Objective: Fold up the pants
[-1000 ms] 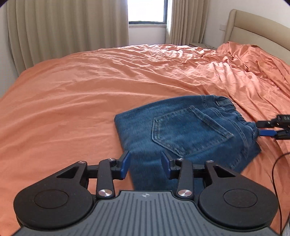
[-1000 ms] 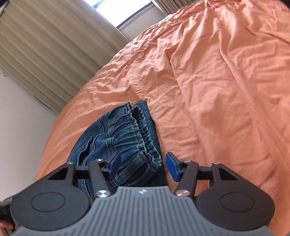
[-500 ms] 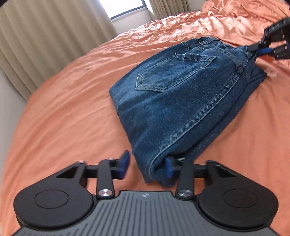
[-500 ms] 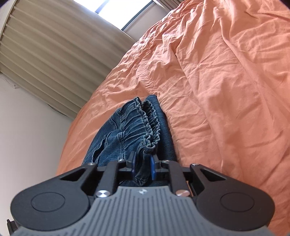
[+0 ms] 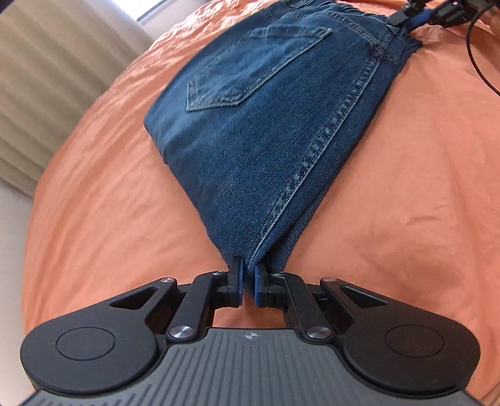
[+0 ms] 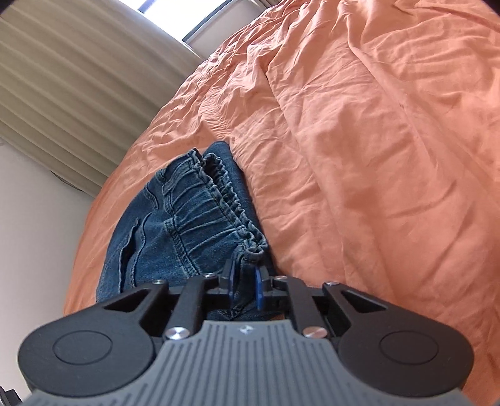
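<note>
Denim, dark blue: folded pair of jeans [image 5: 265,125] is seen lying on a wrinkled orange bedsheet [image 5: 406,187], back pocket [image 5: 250,68] facing up. Left gripper [image 5: 248,282], black with blue pads, is clamped together on the near folded corner of the jeans, where a stitched seam runs into the pads. Right gripper [image 6: 245,285] is pinched on the gathered elastic waistband [image 6: 215,200] at its near end; denim is caught between its fingers. In the left wrist view the right gripper [image 5: 415,15] is noted at the far waistband corner, a black cable [image 5: 475,62] trailing beside it. Beige pleated curtains [image 6: 78,78] are recorded beyond the bed.
</note>
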Demonstrator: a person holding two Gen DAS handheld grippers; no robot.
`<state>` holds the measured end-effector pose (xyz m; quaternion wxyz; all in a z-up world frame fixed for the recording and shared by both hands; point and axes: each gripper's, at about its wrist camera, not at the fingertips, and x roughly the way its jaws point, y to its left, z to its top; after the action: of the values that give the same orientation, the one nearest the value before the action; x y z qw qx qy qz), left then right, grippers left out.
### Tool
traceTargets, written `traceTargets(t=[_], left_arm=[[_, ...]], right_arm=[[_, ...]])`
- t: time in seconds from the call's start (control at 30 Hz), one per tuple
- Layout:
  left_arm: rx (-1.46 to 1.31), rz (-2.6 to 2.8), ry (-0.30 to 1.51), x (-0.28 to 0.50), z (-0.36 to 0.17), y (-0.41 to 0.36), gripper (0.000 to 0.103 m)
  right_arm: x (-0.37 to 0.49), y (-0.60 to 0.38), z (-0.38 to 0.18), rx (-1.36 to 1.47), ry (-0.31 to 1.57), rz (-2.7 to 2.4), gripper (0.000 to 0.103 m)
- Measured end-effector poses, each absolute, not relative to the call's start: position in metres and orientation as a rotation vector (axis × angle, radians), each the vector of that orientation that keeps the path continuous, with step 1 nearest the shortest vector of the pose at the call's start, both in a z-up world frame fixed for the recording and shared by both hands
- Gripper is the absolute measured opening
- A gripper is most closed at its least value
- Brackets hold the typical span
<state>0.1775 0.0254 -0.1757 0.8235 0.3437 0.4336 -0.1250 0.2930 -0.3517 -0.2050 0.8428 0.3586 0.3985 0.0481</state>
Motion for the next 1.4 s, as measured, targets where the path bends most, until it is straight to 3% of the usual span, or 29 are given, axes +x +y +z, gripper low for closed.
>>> traceTargets(t=[0.4, 0.57, 0.67, 0.73, 0.9, 1.03, 1.23, 1.3, 1.4], left_arm=[[0.63, -0.262, 1.033, 0.178, -0.152, 0.032, 0.007], [0.616, -0.21, 1.072, 0.171, -0.143, 0.044, 0.005], [0.546, -0.182, 1.042, 0.171, -0.123, 0.051, 0.011], [0.522, -0.153, 1.014, 0.172, -0.108, 0.053, 0.013], [0.481, -0.106, 0.974, 0.179, -0.083, 0.045, 0.031], [0.445, -0.11, 0.932, 0.192, -0.075, 0.041, 0.046], [0.271, -0.146, 0.903, 0.221, -0.078, 0.05, 0.061], [0.204, -0.133, 0.897, 0.231, -0.082, 0.055, 0.071], [0.147, -0.148, 0.893, 0.243, -0.093, 0.059, 0.074]], right_arm=[[0.276, -0.356, -0.204, 0.729, 0.842, 0.064, 0.012], [0.26, -0.37, -0.203, 0.807, 0.84, 0.053, 0.009], [0.253, -0.371, -0.194, 0.826, 0.798, 0.081, 0.025], [0.249, -0.368, -0.187, 0.819, 0.77, 0.122, 0.029], [0.249, -0.359, -0.172, 0.749, 0.722, 0.176, 0.042], [0.251, -0.358, -0.165, 0.742, 0.694, 0.2, 0.066], [0.262, -0.364, -0.167, 0.735, 0.706, 0.204, 0.075], [0.269, -0.368, -0.168, 0.73, 0.705, 0.193, 0.076], [0.285, -0.372, -0.168, 0.705, 0.738, 0.206, 0.076]])
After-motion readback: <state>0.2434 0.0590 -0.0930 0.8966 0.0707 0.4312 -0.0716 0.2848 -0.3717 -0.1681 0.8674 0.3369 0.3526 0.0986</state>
